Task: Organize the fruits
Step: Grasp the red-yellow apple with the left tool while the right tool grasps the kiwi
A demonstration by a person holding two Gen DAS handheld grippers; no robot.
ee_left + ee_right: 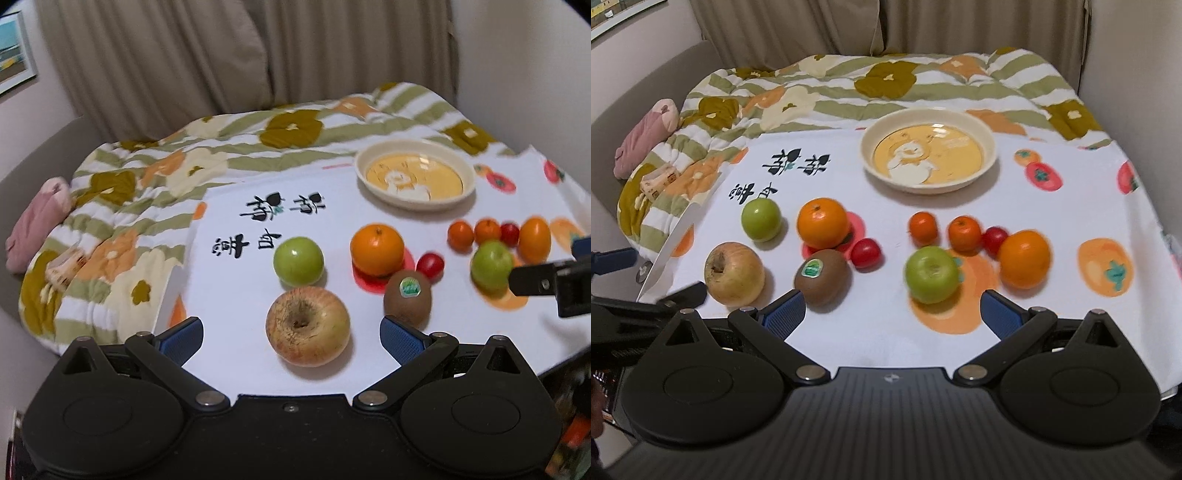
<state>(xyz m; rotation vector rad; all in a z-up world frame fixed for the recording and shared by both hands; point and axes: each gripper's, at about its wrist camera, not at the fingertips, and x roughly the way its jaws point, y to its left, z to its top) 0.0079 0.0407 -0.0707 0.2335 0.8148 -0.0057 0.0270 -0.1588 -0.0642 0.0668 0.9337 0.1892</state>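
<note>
A white cloth [886,332] printed with orange and red persimmons and black brush lettering carries the fruit. A cream bowl [988,147] has a yellow-orange inside with a white cartoon figure. Two apples are bright green [761,220] [932,274]; a third apple [734,273] is yellowish with faint red streaks. The kiwi [822,282] is brown with a green and white sticker. Two big oranges [822,223] [1024,264] and two small tangerines [923,228] [964,233] are orange; two cherry tomatoes [865,252] [994,240] are red. The quilt [849,85] behind shows white and olive stripes with mustard, cream and orange flowers. The curtains [812,26] are beige. The gripper pads [785,314] are blue on black arms.
</note>
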